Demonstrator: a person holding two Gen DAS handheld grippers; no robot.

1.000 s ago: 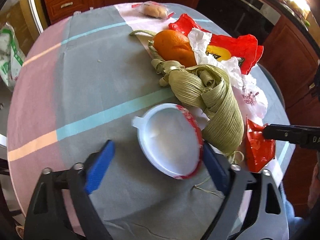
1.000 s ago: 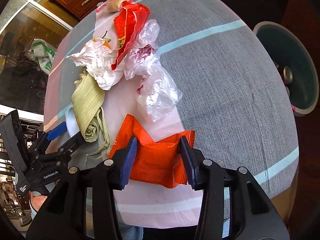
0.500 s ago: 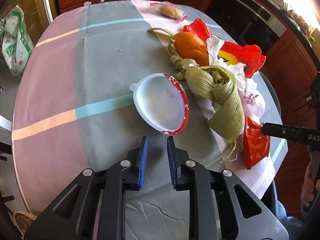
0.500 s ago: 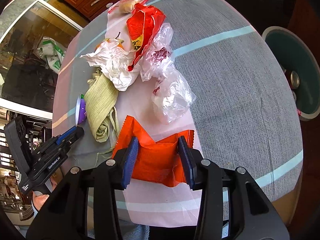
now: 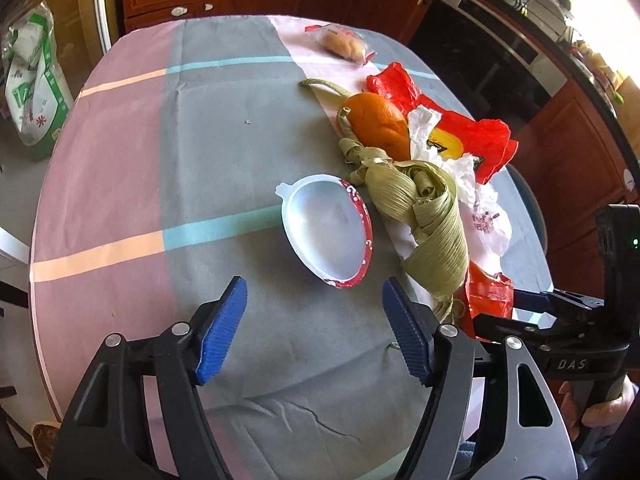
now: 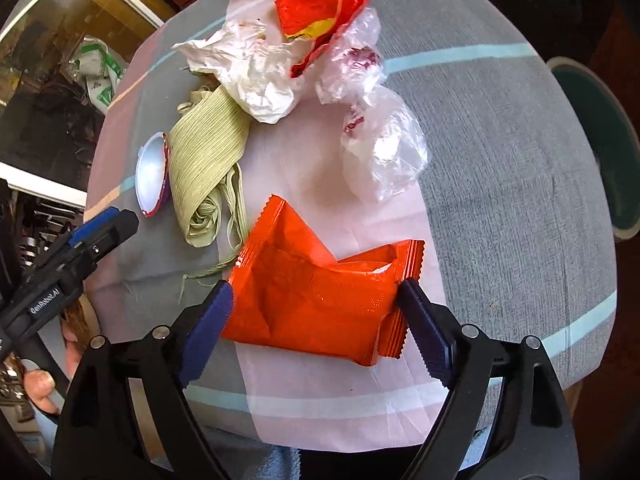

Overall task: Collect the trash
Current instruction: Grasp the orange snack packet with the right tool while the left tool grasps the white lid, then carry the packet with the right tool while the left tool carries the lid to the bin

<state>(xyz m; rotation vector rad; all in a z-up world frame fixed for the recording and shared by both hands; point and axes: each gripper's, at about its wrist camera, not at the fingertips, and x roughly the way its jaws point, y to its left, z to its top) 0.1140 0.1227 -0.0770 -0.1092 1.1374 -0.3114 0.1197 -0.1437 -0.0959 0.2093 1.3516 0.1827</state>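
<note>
- Whereas the left tongs were seen nearly closed half a second earlier, their blue pads are now spread wide, and nothing is held between them.
- The left tongs are found above bare cloth of the counter, just short of the white plastic lid, which lies flat and apart from both pads.
- The lid is noted beside the curled green leaf wrapping, its red-edged rim appearing to touch the leaf.
- The right tongs are recorded as wider apart than before, opened broadly around the orange snack wrapper.
- The wrapper is seen lying on the counter between the two pads; each pad stands at or just beside a wrapper edge, and firm contact cannot be confirmed.
- An orange, crumpled white paper, a red plastic bag and clear plastic bags are logged further along the counter.
- A green bin is observed off the counter's edge on the right.
</note>
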